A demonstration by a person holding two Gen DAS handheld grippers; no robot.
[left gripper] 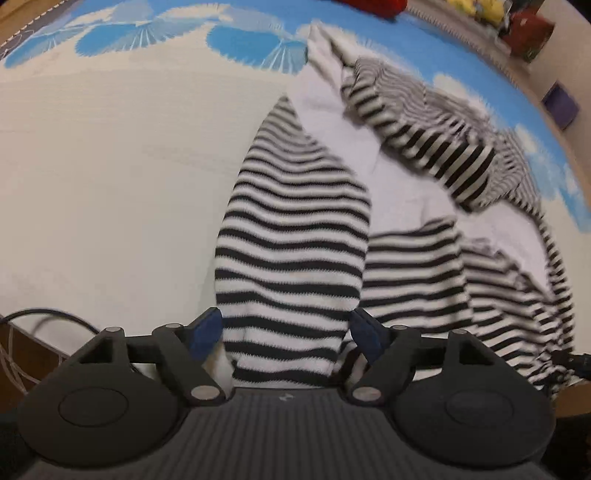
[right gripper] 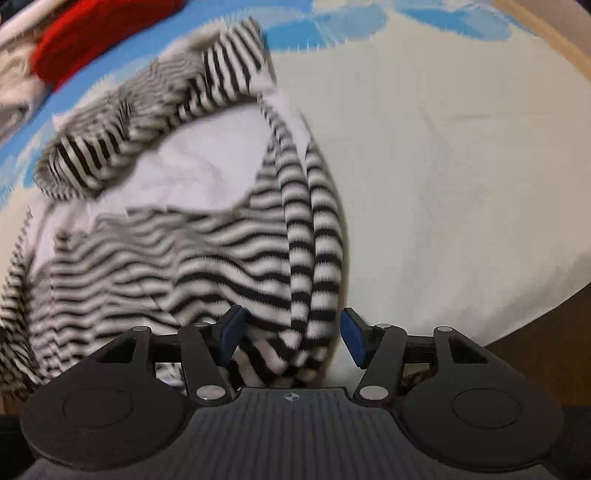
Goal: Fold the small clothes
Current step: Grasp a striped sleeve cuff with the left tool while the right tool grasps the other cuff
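Note:
A black-and-white striped garment (left gripper: 291,229) with a plain white part (left gripper: 332,122) lies rumpled on a cream cover (left gripper: 110,166) printed with blue fans. My left gripper (left gripper: 286,332) points down over the near end of a striped fold; its jaws stand wide, with the fold between the blue pads (left gripper: 205,332). In the right wrist view the same garment (right gripper: 147,251) spreads to the left. A bunched striped edge (right gripper: 314,258) runs down between the pads of my right gripper (right gripper: 291,336), and a gap shows beside the right pad (right gripper: 351,338).
A red cloth (right gripper: 92,33) lies at the far edge of the cover (right gripper: 443,166), seen also as the red cloth (left gripper: 376,5). Yellow toys (left gripper: 476,11) and a purple box (left gripper: 559,105) sit beyond. A cable (left gripper: 37,317) hangs at the near left. A brown edge (right gripper: 535,350) borders the right.

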